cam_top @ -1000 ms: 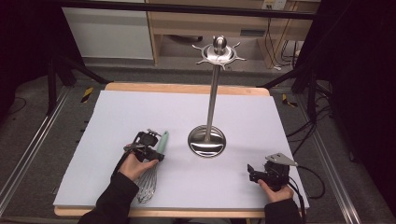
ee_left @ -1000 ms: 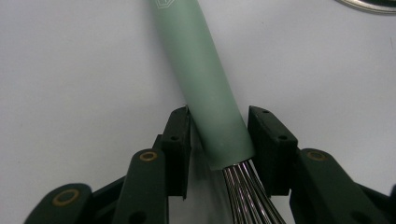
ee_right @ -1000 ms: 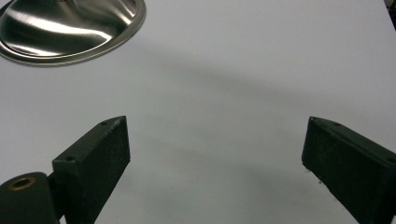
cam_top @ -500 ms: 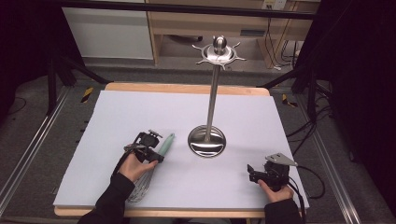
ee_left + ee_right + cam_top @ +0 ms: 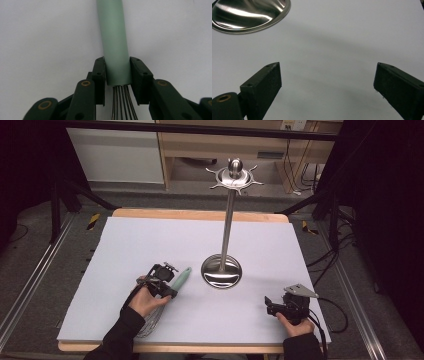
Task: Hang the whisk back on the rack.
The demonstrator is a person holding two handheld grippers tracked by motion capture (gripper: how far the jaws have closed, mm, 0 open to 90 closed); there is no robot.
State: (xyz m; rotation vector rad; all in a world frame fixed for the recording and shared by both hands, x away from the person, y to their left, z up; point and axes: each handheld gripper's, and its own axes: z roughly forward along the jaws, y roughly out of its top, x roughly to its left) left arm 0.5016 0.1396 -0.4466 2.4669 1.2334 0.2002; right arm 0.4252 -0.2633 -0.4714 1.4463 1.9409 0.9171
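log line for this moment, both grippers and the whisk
left gripper: shut on whisk handle | whisk: flat on mat | right gripper: open, holding nothing | stand: upright, untouched

- The left gripper [image 5: 166,281], which lay lower on the whisk [image 5: 170,292] a second ago, now sits further up, at the base of the pale green handle [image 5: 114,37].
- Its jaws now press both sides of that handle, just above the wires [image 5: 122,105].
- More of the wire loops now show behind the left hand [image 5: 145,301].
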